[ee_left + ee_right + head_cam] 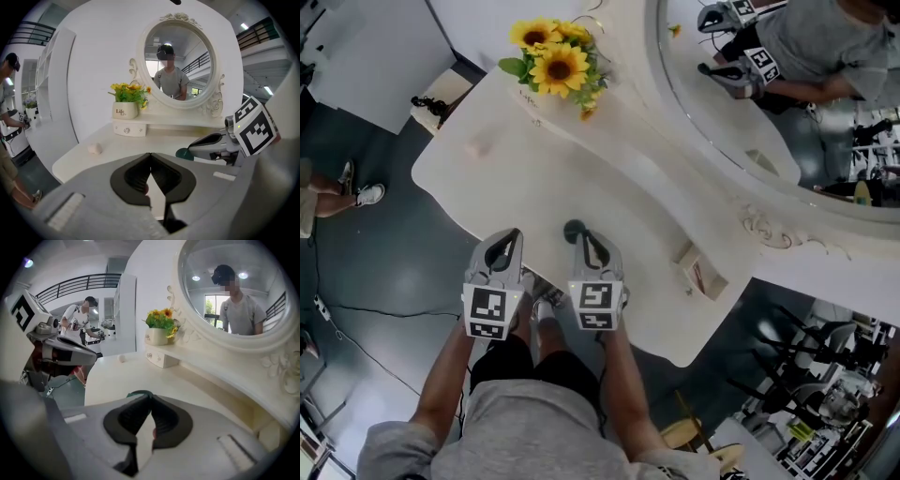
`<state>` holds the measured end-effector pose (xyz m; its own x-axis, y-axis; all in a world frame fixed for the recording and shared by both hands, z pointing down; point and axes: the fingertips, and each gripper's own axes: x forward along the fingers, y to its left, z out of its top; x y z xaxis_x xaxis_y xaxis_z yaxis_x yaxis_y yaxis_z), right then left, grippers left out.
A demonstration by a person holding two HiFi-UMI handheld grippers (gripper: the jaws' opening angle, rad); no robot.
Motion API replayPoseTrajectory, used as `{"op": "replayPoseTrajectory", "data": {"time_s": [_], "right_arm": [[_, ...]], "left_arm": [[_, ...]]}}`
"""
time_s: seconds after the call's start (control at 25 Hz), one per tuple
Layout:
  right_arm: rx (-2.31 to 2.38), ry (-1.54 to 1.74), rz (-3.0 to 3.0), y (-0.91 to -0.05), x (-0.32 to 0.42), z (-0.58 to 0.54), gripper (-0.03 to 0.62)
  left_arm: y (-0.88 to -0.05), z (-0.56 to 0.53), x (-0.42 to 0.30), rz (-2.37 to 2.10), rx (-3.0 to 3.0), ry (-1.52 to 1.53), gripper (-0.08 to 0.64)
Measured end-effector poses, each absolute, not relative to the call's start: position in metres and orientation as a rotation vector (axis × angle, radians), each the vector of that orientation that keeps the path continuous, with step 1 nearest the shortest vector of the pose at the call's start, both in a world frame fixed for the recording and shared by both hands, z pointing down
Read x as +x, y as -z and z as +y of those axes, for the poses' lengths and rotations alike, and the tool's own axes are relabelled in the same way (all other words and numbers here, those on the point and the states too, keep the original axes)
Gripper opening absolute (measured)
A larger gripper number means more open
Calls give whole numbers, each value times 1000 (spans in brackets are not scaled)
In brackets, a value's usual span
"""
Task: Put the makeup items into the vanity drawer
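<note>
A dark green round makeup item [574, 228] lies on the white vanity top [609, 178], close to its near edge. My right gripper [584, 240] is shut with its tips on the item's edge; the green rim [139, 393] peeks out just past the closed jaws. The left gripper view shows the same disc [184, 153] at the right gripper's tip. My left gripper [508, 238] hovers beside it to the left, shut, nothing between its jaws. A small pale pink item [478, 147] sits far left on the top, also seen as a small pale item [95, 148].
A vase of sunflowers [555, 58] stands on a small drawer box [130, 129] at the back. The oval mirror [769, 84] rises on the right. A small open box [698, 272] sits by the right edge. A person's shoe [366, 195] is on the floor at left.
</note>
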<state>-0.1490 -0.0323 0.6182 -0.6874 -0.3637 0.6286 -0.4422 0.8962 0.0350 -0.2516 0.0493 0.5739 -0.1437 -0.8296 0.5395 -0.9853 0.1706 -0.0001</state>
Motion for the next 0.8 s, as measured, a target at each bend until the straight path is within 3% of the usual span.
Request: {"op": "replayPoseTrajectory", "data": {"time_s": [0.8], "right_arm": [[1021, -121, -2397, -505, -20, -94, 23]], "left_arm": [[-475, -47, -137, -1894, 2146, -479, 11]]}}
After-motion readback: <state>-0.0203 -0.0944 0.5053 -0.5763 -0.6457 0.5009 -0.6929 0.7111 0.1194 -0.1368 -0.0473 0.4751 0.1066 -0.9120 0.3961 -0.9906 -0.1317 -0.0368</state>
